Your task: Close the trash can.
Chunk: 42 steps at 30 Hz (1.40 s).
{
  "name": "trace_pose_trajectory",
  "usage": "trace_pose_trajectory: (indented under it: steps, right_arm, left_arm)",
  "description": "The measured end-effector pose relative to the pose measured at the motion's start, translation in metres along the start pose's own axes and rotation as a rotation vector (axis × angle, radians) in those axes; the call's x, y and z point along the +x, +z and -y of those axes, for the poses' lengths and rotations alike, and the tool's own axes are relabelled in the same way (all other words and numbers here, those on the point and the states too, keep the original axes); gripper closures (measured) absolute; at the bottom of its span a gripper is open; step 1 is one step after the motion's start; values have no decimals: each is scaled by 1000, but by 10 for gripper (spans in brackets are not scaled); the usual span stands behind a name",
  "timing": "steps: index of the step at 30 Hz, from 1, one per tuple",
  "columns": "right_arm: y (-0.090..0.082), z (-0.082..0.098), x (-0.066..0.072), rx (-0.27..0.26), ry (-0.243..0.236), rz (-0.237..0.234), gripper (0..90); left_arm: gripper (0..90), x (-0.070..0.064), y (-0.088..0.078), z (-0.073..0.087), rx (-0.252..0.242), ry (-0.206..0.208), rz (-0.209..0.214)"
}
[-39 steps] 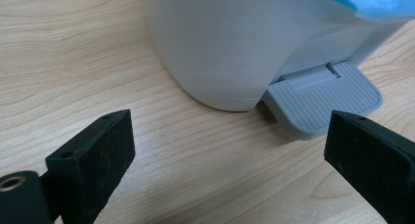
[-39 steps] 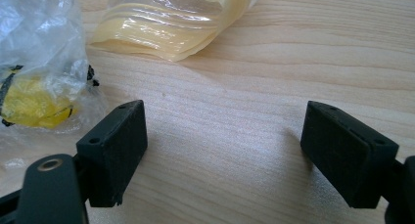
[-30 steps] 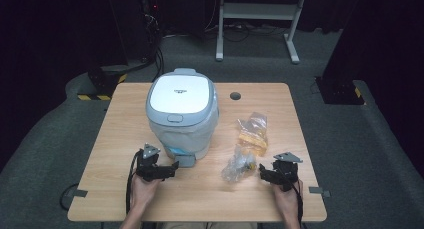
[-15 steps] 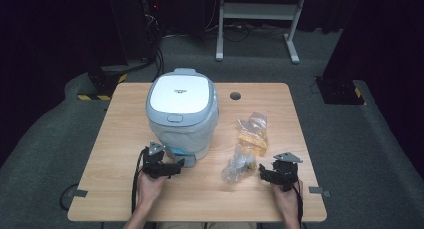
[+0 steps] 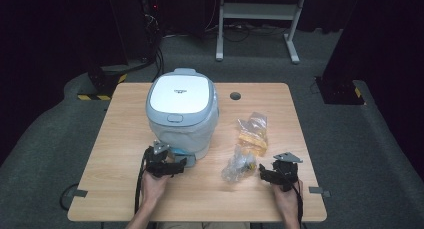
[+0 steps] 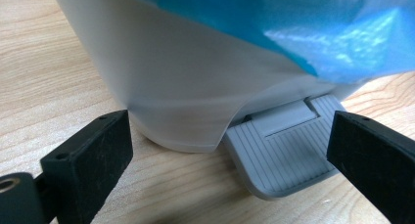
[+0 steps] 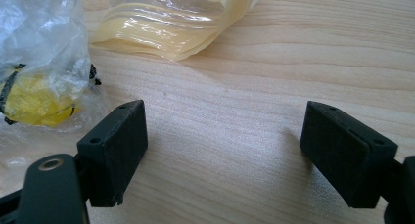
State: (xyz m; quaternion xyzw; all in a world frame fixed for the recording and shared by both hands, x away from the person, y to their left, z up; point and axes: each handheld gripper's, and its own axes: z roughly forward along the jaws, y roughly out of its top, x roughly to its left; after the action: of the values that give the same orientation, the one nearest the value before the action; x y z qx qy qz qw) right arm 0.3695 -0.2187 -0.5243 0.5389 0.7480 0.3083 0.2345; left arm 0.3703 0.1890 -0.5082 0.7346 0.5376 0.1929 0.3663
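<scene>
A white bin with a closed lid stands mid-table. Up close its pale body shows a blue liner and a grey ribbed pedal at the base. My left gripper sits open just in front of the bin, its jaws wide apart with the pedal between and beyond them, not touching. A clear bag holding something yellow and a yellowish bag lie right of the bin. My right gripper rests open beside the clear bag, empty.
The wooden table has a round cable hole near its back edge. Behind the table stand a white metal frame and cables on dark floor. Bare wood lies left of the bin and along the front edge.
My left gripper has shifted right and forward, up to the bin's base by the pedal. The right gripper and both bags have stayed put.
</scene>
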Motion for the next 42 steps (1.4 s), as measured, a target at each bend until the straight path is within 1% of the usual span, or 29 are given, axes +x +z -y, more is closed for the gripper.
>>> trace_pose_trajectory:
  steps: [4,5,11,12,14,17,19,20,22,29,31,37,39,42]
  right_arm:
    - [0,0,0,0,0,0,175]
    - [0,0,0,0,0,0,175]
    - [0,0,0,0,-1,0,175]
    - [0,0,0,0,-1,0,175]
    - [0,0,0,0,-1,0,175]
    - [0,0,0,0,0,0,175]
    - [0,0,0,0,0,0,175]
    - [0,0,0,0,0,0,175]
    - [0,0,0,0,0,0,175]
    - [0,0,0,0,0,0,175]
    - [0,0,0,-1,-1,1,175]
    - [0,0,0,-1,-1,-2,175]
    - [0,0,0,0,0,-2,175]
    - [0,0,0,0,0,-2,175]
  left_arm:
    - [26,1,2,0,0,-7,2]
    - [25,1,2,1,1,-16,9]
    - [23,2,3,2,-5,-2,10]
    - [24,2,4,4,-10,-12,18]
    - [23,3,4,4,-11,-14,23]
    - [22,7,6,8,-27,-35,52]
    - [22,7,6,10,-33,-32,53]
    - [23,8,7,10,-32,-38,58]
    - [22,8,7,11,-35,-38,61]
    - [24,7,8,12,-41,-30,53]
    - [25,7,8,13,-42,-37,56]
    - [33,7,9,15,-42,-36,54]
    - [36,6,10,15,-34,-27,41]
    - [36,5,11,15,-18,-21,39]
